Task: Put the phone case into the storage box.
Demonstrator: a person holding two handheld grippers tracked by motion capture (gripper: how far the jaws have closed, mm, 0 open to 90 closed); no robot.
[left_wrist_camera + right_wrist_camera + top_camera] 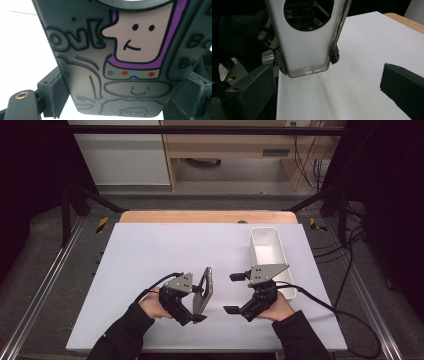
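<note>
High view: near the front edge of the white tabletop (150,250), my left gripper (199,306) clamps a phone case (204,292) held on edge; its printed face is turned away. My right gripper (235,292) has its jaws apart, empty, beside a white bin (270,252) by the right edge.

Left gripper view: the case's cartoon print (120,57) is cropped; lettering reads partly "ov!".

Right gripper view: the case's pale inside (307,45), top cut off, round camera hole.

Even overhead light; white matte table (150,270) bright, surroundings dark. Left gripper view overexposed, close-up soft. Faint shadows, slight blur.
</note>
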